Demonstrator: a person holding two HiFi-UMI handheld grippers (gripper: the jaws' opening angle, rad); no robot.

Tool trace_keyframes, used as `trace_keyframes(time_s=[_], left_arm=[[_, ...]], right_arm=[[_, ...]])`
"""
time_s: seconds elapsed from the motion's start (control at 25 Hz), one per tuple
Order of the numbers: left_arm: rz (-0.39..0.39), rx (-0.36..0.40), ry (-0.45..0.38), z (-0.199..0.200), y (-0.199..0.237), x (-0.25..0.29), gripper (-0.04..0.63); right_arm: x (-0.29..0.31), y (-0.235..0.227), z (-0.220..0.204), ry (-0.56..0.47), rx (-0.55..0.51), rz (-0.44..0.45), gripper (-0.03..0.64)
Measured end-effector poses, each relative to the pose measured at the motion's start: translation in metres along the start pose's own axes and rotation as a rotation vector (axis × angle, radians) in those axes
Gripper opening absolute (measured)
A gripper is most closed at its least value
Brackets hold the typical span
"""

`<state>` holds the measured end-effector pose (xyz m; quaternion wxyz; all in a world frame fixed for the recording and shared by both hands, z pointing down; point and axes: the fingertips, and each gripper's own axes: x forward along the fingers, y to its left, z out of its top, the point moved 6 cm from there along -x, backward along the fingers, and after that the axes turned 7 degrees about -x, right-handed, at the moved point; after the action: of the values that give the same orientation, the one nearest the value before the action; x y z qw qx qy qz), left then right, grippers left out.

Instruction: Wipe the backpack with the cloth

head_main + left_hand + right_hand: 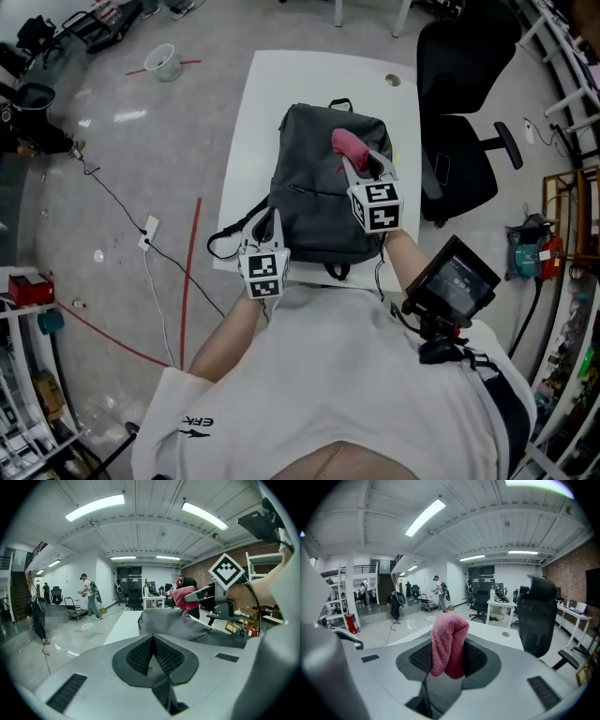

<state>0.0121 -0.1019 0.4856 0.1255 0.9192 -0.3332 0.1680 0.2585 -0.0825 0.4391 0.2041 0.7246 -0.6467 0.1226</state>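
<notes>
A dark grey backpack (314,197) lies flat on the white table (253,141). My right gripper (361,166) hovers over its upper right part, shut on a pink cloth (347,145). In the right gripper view the cloth (449,641) stands up folded between the pads of the right gripper (447,656). My left gripper (272,223) rests at the backpack's near left edge, by a black strap (230,239). In the left gripper view the left gripper (153,651) is shut, pads together with nothing seen between them. Beyond it lie the backpack (187,627) and the cloth (183,597).
A black office chair (459,103) stands just right of the table. A screen device (452,279) hangs at the person's right hip. On the floor at left are a cable (150,234), red tape lines and a white bucket (161,62). People stand far off (90,597).
</notes>
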Motion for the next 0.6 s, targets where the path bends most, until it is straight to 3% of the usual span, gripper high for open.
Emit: trace_keyframes(time_s=[0.32, 0.6], left_arm=[[0.092, 0.016, 0.082, -0.013, 0.015, -0.003, 0.003], [0.104, 0.012, 0.144, -0.023, 0.017, 0.011, 0.003]], right_arm=[[0.11, 0.015, 0.015, 0.093, -0.098, 0.092, 0.14], [0.173, 0.025, 0.006, 0.187, -0.141, 0.095, 0.14]])
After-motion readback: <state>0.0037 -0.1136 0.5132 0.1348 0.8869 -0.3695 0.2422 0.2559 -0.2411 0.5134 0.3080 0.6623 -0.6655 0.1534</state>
